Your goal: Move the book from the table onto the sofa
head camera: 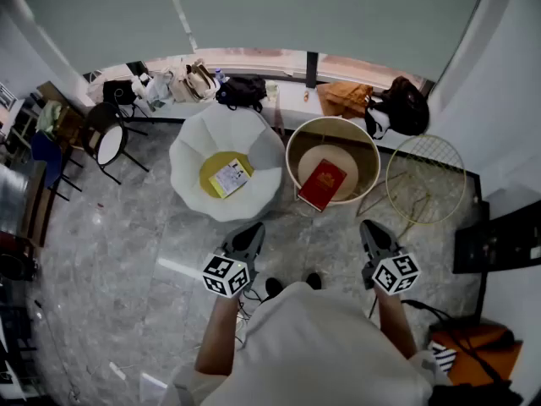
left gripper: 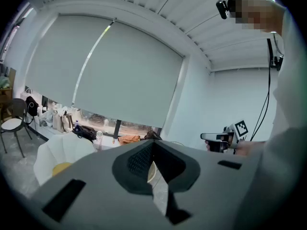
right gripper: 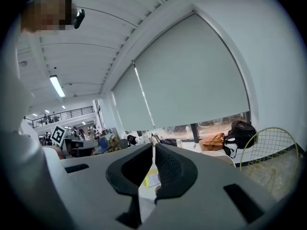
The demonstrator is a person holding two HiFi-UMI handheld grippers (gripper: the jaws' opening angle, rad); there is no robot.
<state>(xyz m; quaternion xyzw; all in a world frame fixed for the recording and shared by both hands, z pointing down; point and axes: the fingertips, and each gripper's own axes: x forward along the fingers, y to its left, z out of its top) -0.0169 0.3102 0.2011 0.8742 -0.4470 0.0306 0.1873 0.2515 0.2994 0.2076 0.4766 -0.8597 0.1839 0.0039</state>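
Red book (head camera: 321,184) laid flat on round table (head camera: 359,152), near front rim, beside white sofa (head camera: 190,159). Cover print unreadable. Left gripper (head camera: 252,230) and right gripper (head camera: 369,227) held closed, nothing gripped.

Bare floor (head camera: 135,227) in front of the white sofa (head camera: 190,155) and round table (head camera: 332,123) is open. Sofa and table stand just beside each other; a wire-frame stand (head camera: 431,159) crowds the table's right. The table's raised rim blocks sideways entry; both are open from above.
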